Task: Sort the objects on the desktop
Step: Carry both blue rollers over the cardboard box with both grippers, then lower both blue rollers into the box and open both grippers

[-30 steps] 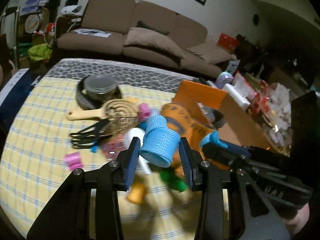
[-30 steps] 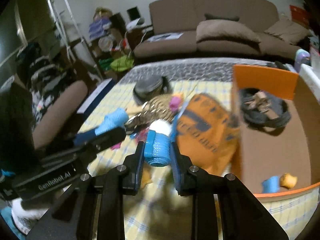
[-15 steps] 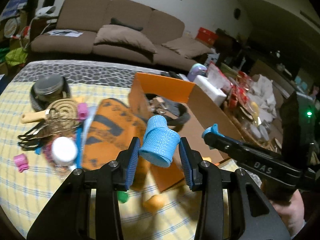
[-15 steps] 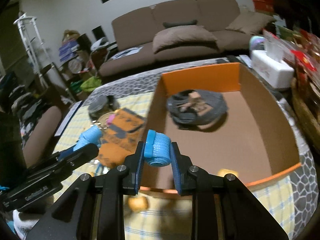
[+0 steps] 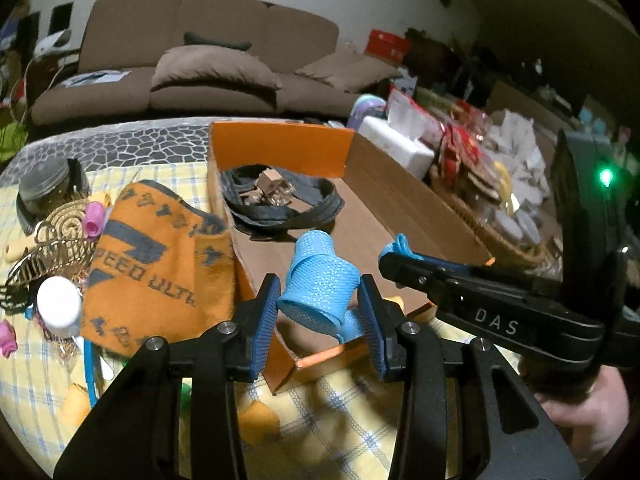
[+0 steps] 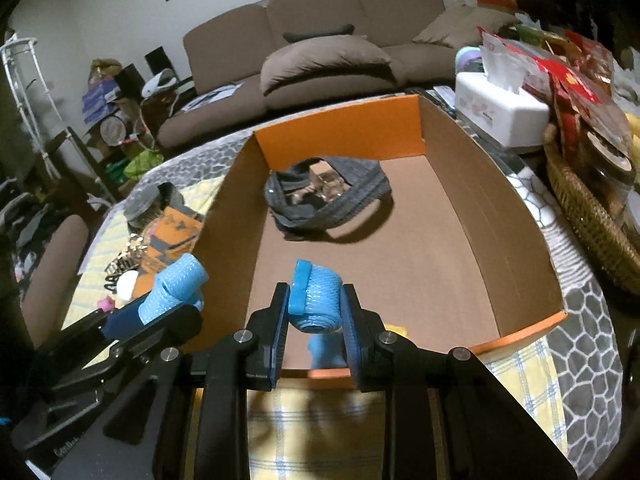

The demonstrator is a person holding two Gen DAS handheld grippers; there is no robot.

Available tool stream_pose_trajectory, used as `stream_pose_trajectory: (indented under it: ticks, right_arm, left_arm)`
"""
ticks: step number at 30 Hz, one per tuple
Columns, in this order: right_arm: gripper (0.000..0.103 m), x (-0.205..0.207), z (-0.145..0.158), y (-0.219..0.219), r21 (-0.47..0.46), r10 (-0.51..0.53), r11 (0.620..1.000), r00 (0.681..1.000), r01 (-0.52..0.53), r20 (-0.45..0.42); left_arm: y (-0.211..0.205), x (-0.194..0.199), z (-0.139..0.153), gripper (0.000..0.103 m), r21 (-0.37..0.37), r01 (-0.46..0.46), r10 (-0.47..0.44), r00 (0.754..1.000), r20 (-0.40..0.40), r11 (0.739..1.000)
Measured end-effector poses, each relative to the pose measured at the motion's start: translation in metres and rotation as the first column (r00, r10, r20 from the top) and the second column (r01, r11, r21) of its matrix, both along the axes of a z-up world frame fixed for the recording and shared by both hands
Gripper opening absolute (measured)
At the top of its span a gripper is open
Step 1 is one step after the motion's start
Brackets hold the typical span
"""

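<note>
On the left, the cloth [image 5: 48, 360] holds unsorted clutter: one towel [image 5: 156, 264], one jar [image 5: 42, 186], one white cap [image 5: 59, 307] and two pink curlers [image 5: 93, 219]. The left gripper [image 5: 319, 322] is clenched on a blue roll [image 5: 320, 284] over the box's near corner. The right gripper [image 6: 315, 325] grasps a second blue roll [image 6: 318, 296] above the box [image 6: 460, 168], which already holds one dark band [image 6: 328, 196] and some small pieces near the front wall, so sorting looks partly done.

Two blue mesh rollers [image 5: 320, 284] [image 6: 318, 296] — each clamped above the orange-rimmed cardboard box [image 6: 516, 216].

Both claws [image 5: 319, 322] [image 6: 313, 330] (rollers in grip) now over the box [image 6: 472, 160].
</note>
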State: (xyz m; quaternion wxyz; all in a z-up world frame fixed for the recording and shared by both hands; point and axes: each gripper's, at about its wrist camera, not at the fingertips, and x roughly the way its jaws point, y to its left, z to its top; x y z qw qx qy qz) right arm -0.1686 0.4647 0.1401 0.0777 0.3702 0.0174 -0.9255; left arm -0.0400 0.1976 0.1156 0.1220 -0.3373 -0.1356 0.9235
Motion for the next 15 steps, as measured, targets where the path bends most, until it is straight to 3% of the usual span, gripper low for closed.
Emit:
stream_pose_trajectory:
  ticks: [5,9,15]
  right_arm:
    - [0.025,-0.0038,-0.0062,-0.0001,0.028,-0.01,1.0,1.0,0.01,-0.001]
    - [0.025,-0.0055,-0.0082,-0.0017,0.038,-0.017,0.999,1.0,0.018,-0.005]
    - [0.037,-0.0059,-0.0054,-0.0001,0.03,-0.028,0.999,0.999,0.029,-0.017]
  left_arm:
    - [0.0097,0.0009,-0.0026,0.037,-0.053,0.007,-0.008,1.0,-0.01,0.999]
    - [0.0092,0.0019,-0.0027,0.038,-0.051,0.009,-0.009,1.0,-0.012,0.999]
    - [0.0018,0.0019,0.0,0.039,-0.034,-0.007,0.006,1.0,-0.017,0.999]
